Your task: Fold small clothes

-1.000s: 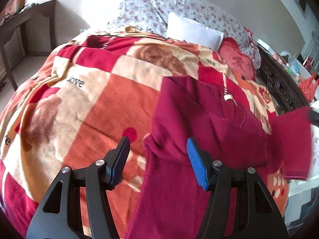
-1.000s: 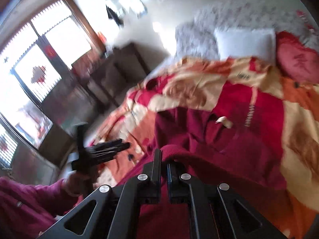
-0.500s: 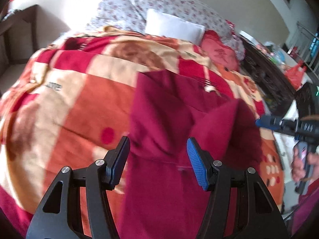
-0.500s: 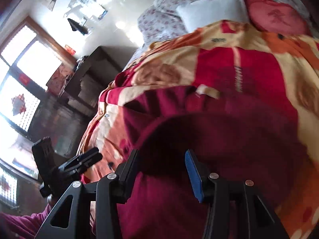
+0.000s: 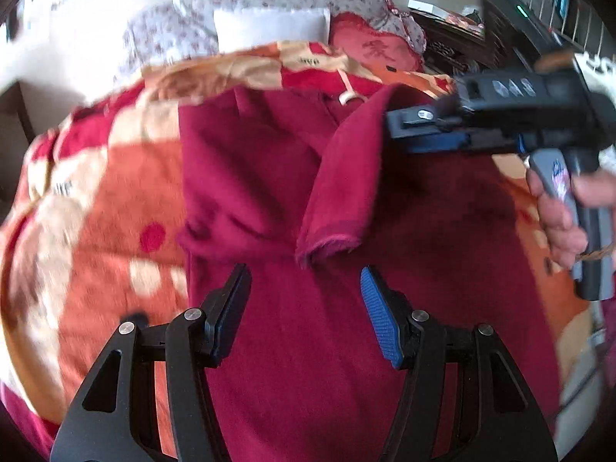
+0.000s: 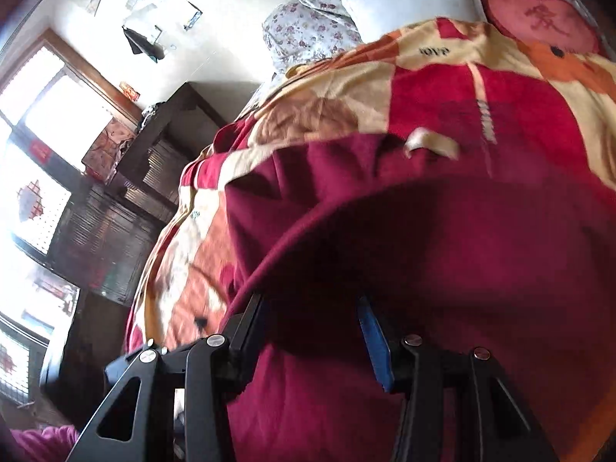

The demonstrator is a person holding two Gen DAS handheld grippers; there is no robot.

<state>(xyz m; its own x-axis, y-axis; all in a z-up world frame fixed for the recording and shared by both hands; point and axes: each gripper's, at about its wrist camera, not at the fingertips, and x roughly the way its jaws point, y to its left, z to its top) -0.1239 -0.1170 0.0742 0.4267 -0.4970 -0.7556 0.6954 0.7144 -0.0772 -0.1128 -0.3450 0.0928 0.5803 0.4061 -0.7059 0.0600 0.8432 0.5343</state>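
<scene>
1. The left gripper point(image 5: 304, 308) hovers with jaws apart and nothing clamped; the dark red garment point(image 5: 308, 365) lies spread on the patterned blanket point(image 5: 100, 200) beneath and ahead of its fingers.
2. A folded-over flap of the garment ends just beyond the left fingertips — its hem curls up.
3. The right gripper point(image 6: 312, 319) is released, its jaws parted within the last second; cloth bulges between and over its fingers — not pinched.
4. A hand point(image 5: 562, 219) holds the right gripper's handle.

blanket point(image 5: 100, 200) left bare — pillows point(image 5: 269, 27) beyond
</scene>
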